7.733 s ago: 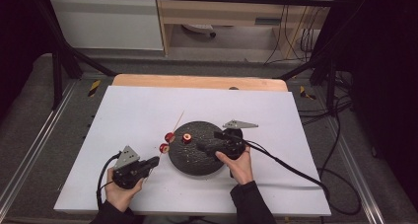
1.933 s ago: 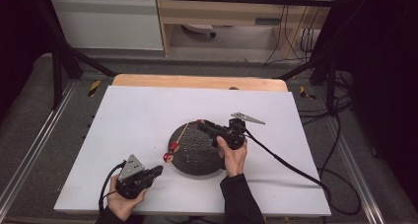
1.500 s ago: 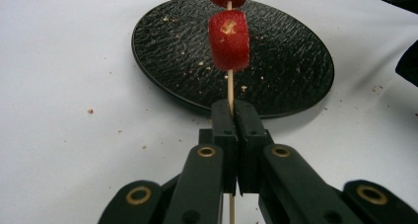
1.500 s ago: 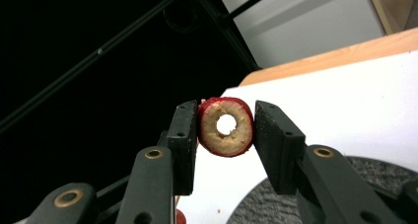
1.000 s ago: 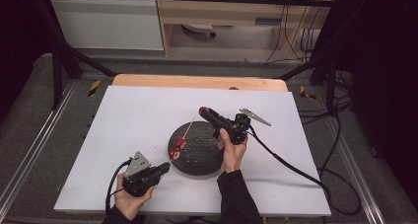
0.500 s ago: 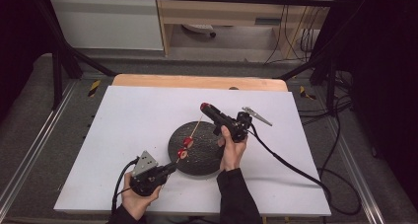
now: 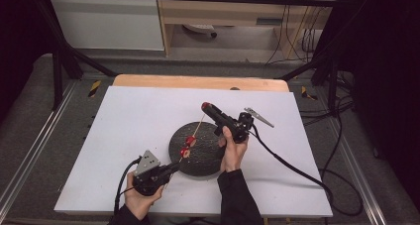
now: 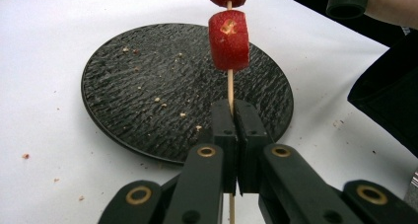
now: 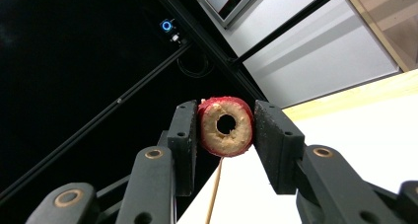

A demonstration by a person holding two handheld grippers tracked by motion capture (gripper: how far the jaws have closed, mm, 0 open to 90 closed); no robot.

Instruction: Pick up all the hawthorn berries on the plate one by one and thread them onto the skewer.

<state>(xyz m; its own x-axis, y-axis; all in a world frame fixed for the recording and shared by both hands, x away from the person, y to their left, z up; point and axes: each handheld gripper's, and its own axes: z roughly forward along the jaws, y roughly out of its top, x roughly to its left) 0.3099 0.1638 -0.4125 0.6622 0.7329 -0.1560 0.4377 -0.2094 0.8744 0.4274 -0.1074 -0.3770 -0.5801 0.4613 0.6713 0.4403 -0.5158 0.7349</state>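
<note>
While the skewer (image 8: 229, 88) is pinched at its lower end between the shut jaws of the left gripper (image 7: 171, 168), at the plate's (image 7: 208, 158) seven o'clock edge, two red fruit pieces (image 7: 187, 146) are carried on it over the plate. A cored red ring (image 9: 226, 126) is clamped by the right gripper (image 7: 207, 107) at twelve o'clock, above the skewer's tip. Bare white tabletop (image 7: 133, 116) is left from nine to eleven o'clock.

Bright tabletop, dark surroundings, soft focus
</note>
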